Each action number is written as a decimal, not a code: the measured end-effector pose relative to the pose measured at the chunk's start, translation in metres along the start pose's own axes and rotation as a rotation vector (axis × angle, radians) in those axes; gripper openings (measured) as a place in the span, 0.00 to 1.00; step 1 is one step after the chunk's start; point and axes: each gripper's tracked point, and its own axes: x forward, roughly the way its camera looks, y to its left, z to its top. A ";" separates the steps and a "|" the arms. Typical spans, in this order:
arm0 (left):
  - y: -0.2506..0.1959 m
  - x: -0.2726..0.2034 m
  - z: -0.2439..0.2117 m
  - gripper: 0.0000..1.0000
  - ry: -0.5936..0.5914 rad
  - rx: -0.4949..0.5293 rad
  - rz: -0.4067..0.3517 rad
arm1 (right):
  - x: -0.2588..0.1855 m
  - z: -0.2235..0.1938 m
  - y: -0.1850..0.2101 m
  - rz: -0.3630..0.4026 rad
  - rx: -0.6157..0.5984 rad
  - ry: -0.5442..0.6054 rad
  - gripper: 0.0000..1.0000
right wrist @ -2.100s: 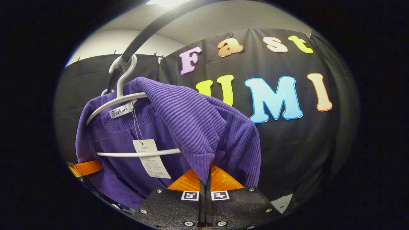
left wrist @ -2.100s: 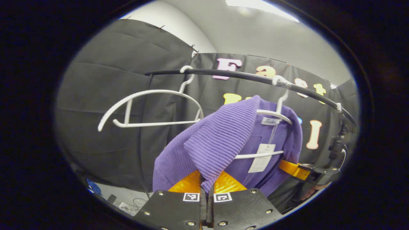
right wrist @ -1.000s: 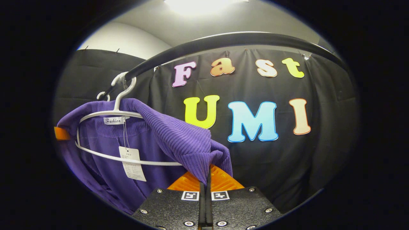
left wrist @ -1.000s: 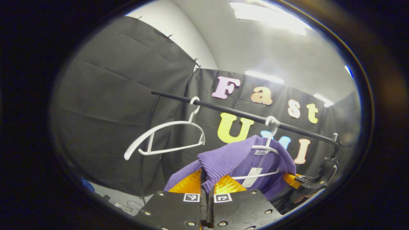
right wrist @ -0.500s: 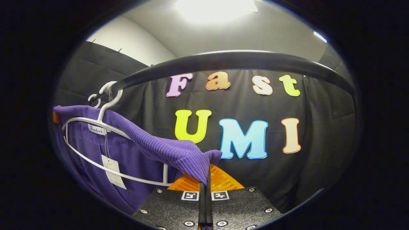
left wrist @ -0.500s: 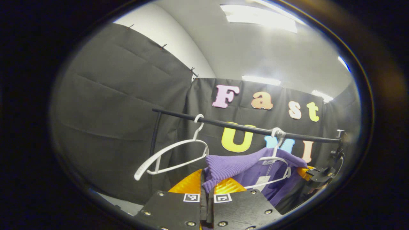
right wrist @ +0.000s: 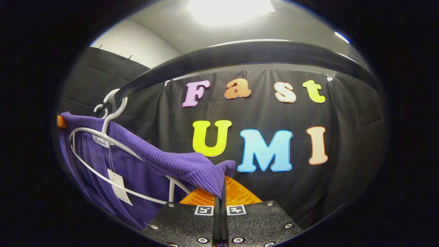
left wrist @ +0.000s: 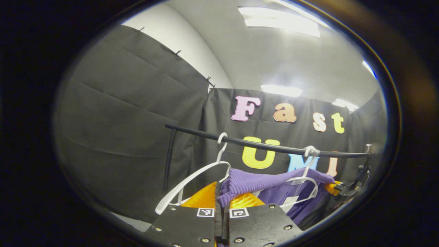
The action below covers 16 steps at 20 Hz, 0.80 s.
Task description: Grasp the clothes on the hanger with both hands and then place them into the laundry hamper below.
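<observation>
1. Left gripper (left wrist: 222, 202) pinches one shoulder of the purple sweater (left wrist: 253, 183); right gripper (right wrist: 220, 197) pinches the other.
2. Sweater drapes toward 10 o'clock over the white hanger (right wrist: 113, 161).
3. Lift both shoulders together, clearing the hanger before lowering.

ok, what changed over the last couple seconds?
Both hand-held grippers pulled back and down from the black rail, drawing the purple ribbed knit sweater shoulders out flatter off the white plastic hanger. No new grasp or release: the left hand-held gripper and right hand-held gripper stay clamped on fabric. Hanger still hooked on the rail; empty white hanger unmoved.
</observation>
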 end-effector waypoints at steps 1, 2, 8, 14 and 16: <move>0.003 0.004 0.003 0.01 -0.007 0.010 0.002 | 0.000 0.000 0.001 0.004 -0.002 -0.001 0.00; 0.005 0.007 0.005 0.01 -0.014 0.018 0.006 | 0.000 0.001 0.002 0.008 0.000 -0.005 0.00; 0.043 0.015 -0.004 0.01 0.011 0.019 0.008 | -0.002 0.003 0.004 0.038 -0.016 -0.020 0.00; 0.049 0.019 -0.047 0.01 0.056 -0.071 -0.027 | -0.003 0.003 0.005 0.037 -0.032 -0.013 0.00; 0.046 0.018 -0.062 0.01 0.057 -0.071 -0.042 | -0.004 0.000 0.005 0.040 -0.036 0.001 0.00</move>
